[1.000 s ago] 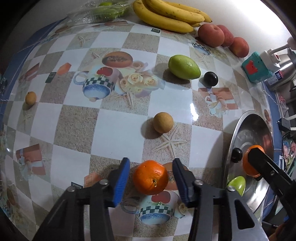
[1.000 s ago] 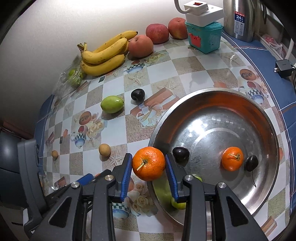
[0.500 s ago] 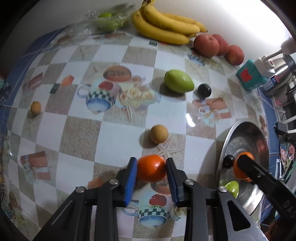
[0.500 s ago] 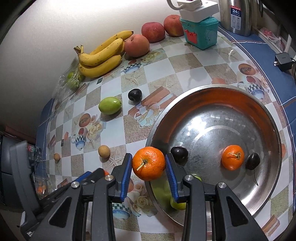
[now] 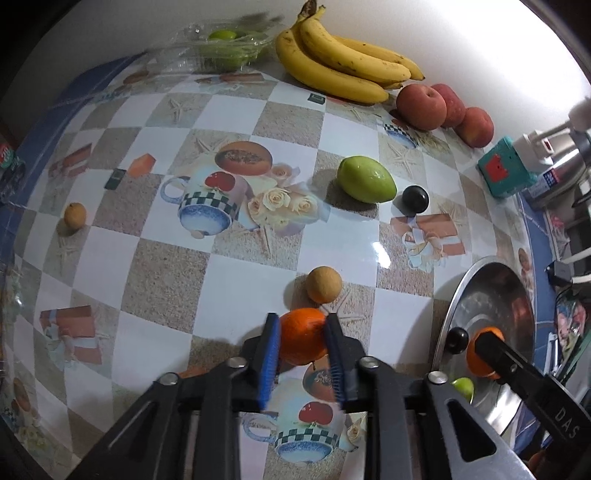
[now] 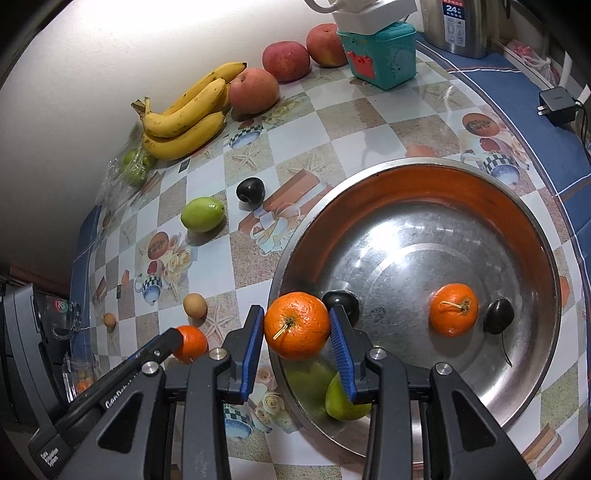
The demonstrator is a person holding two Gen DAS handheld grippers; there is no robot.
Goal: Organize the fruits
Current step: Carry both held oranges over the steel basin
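Observation:
My left gripper (image 5: pixel 301 319) has an orange (image 5: pixel 301 341) between its blue pads, which touch it on both sides low over the checked tablecloth; its jaws are opening slightly. My right gripper (image 6: pixel 295 312) is shut on a second orange (image 6: pixel 297 325), held above the near left rim of the steel bowl (image 6: pixel 535 236). In the bowl lie a third orange (image 6: pixel 453 309), two dark plums (image 6: pixel 498 315) and a green mango (image 6: pixel 343 402), the mango partly hidden by my right fingers.
On the cloth lie a tan round fruit (image 5: pixel 323 284), a green mango (image 5: pixel 365 179), a dark plum (image 5: pixel 414 198) and a small tan fruit (image 5: pixel 75 216). Bananas (image 5: pixel 343 62), red apples (image 5: pixel 421 101) and bagged green fruit (image 5: pixel 225 48) line the wall. A teal box (image 6: pixel 380 55) and kettle (image 6: pixel 461 26) stand far right.
My left gripper's jaws, open on either side of the orange a second ago, have closed onto it. The right gripper and its orange have stayed in place.

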